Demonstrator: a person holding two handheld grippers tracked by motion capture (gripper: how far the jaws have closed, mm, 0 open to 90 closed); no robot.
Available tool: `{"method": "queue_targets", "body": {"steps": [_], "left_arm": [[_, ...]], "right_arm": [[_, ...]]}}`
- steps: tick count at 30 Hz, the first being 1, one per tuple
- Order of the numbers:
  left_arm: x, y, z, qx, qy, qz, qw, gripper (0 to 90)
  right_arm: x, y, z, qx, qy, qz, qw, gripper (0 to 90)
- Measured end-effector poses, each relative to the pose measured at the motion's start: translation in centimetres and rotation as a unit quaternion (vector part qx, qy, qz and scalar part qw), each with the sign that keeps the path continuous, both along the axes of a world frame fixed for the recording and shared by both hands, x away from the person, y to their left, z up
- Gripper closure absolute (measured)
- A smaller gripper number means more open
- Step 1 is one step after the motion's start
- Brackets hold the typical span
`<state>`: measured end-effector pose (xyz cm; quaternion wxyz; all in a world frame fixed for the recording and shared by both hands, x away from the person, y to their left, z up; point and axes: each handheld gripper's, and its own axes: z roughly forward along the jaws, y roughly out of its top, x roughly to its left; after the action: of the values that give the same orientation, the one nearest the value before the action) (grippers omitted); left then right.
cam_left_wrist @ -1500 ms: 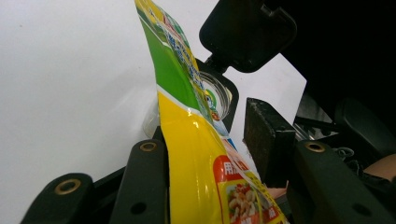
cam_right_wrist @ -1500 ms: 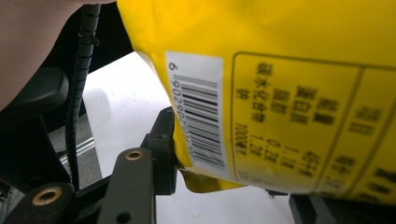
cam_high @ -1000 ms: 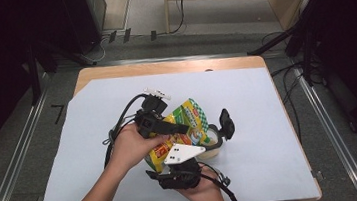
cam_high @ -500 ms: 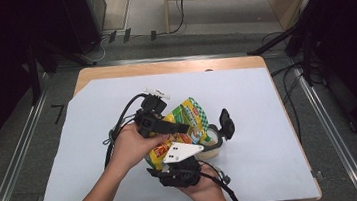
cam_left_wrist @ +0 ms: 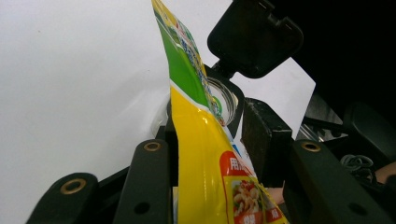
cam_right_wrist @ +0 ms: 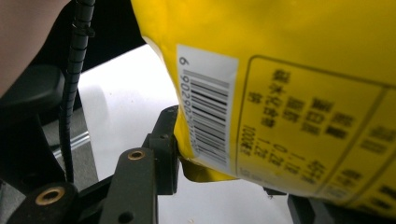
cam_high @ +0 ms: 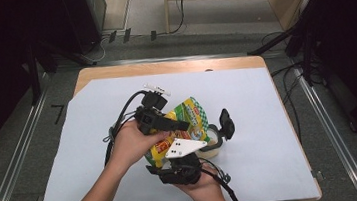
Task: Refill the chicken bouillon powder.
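Since a second ago nothing has shifted: we keep both grippers (cam_high: 183, 142) clamped on the pouch (cam_high: 190, 114), container (cam_high: 216, 142) at its 4 o'clock

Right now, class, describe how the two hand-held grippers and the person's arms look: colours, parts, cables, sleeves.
Both grippers are black. The right gripper carries a pale grey three-cornered plate with small dark dots. The left gripper trails black cables. Its jaws show brass-coloured rivets in its own view. The forearms are bare, no sleeves visible.

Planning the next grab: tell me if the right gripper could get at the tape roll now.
Probably not: the right gripper is shut on the yellow-green packet, which lies over much of the tape roll.
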<state>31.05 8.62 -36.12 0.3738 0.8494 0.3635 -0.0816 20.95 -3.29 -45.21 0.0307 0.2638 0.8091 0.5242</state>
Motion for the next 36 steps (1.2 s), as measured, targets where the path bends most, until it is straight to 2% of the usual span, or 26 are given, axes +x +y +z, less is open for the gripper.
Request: {"method": "queue_targets", "body": {"steps": [2,4,6,14,17,22,25,30,34,36], "left_arm": [[0.16,-0.33,0.30,0.006,0.002,0.000,1.0000,65.1],[0.17,-0.46,0.48,0.004,-0.001,-0.001,1.0000,65.2],[0.16,-0.36,0.41,0.000,0.000,0.002,1.0000,65.4],[0.28,-0.20,0.22,0.004,0.001,0.005,1.0000,65.6],[0.42,-0.36,0.13,0.008,0.005,0.006,0.9999,67.4],[0.71,-0.42,0.00,0.013,0.018,0.008,0.9997,71.9],[0.67,-0.54,0.06,0.017,0.014,0.008,0.9997,73.5],[0.70,-0.68,0.23,0.018,0.012,0.004,0.9998,74.4],[0.77,-0.75,0.49,0.010,0.004,0.005,0.9999,74.1],[0.70,-0.81,0.67,0.006,0.001,0.008,1.0000,72.6]], "right_arm": [[0.12,-0.13,0.18,0.005,0.001,-0.001,1.0000,57.9],[0.20,-0.33,0.37,0.008,0.000,-0.003,1.0000,57.8],[0.21,-0.38,0.42,0.006,-0.002,-0.001,1.0000,57.5],[0.36,-0.14,0.31,0.003,0.002,0.010,0.9999,55.9],[0.41,-0.14,0.29,0.003,0.008,0.008,0.9999,55.6],[0.30,0.01,0.23,-0.004,0.004,0.013,0.9999,53.1],[0.24,0.09,0.20,-0.007,0.002,0.017,0.9998,52.5],[0.22,0.12,0.33,-0.014,-0.005,0.011,0.9998,58.2],[0.29,0.05,0.52,-0.010,-0.006,0.004,0.9999,58.6],[0.42,-0.08,0.63,0.002,0.004,0.003,1.0000,58.9]]}}
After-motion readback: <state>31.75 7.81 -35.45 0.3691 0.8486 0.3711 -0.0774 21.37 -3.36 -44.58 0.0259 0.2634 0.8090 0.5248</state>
